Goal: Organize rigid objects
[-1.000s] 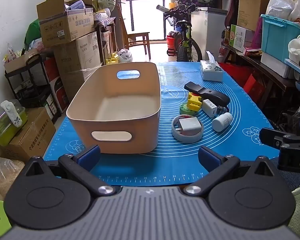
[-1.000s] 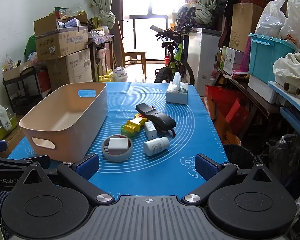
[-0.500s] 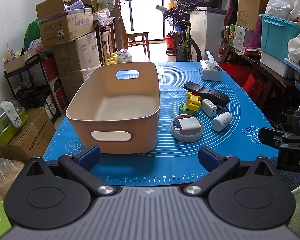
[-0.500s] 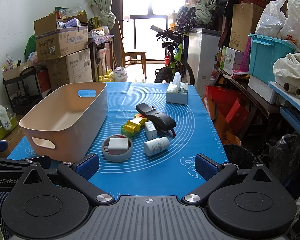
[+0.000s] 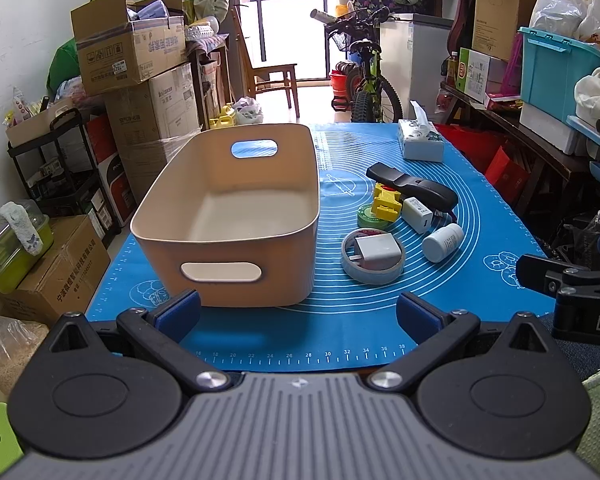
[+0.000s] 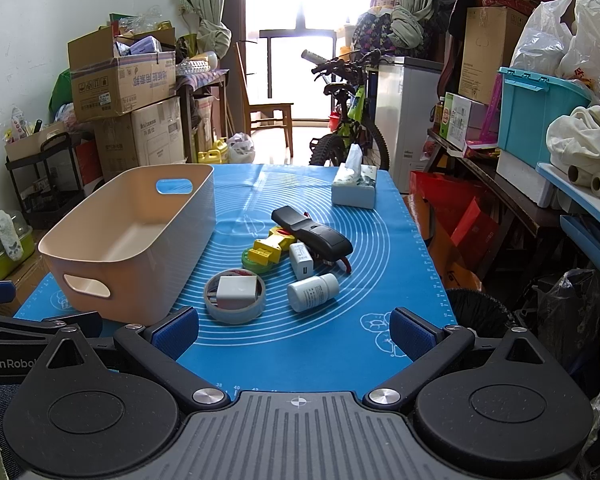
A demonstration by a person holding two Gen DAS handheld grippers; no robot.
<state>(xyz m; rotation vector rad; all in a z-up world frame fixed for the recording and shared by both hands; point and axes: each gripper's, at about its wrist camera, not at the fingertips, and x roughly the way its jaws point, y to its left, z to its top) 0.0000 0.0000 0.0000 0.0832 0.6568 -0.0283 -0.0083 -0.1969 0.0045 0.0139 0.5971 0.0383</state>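
Both tools, left (image 5: 298, 312) & right (image 6: 294, 330), gape wide, empty, at desk's near edge. One bin (image 5: 236, 216) left; tape roll (image 6: 235, 298), charger (image 6: 236, 291), bottle (image 6: 313, 292) beside it.

Cluttered storage room, daylit. Far end: tall window (image 6: 300, 8) with strong backlight, pale curtains (image 6: 204, 4) drawn to either side. White wall (image 6: 24, 32) at left. Wooden chair (image 6: 266, 110) before the window; bicycle (image 6: 346, 120) beside a white cabinet (image 6: 414, 112). Left side: stacked cardboard boxes (image 6: 132, 108), black wire shelf (image 6: 40, 176) carrying a further box. Right side: dark wooden bench (image 6: 504, 196) bearing a turquoise plastic bin (image 6: 536, 108), cartons and filled plastic bags (image 6: 560, 36). Foreground: counter covered by a blue mat (image 6: 340, 344) printed with white rings. More cardboard boxes (image 5: 56, 272) on the floor at lower left.
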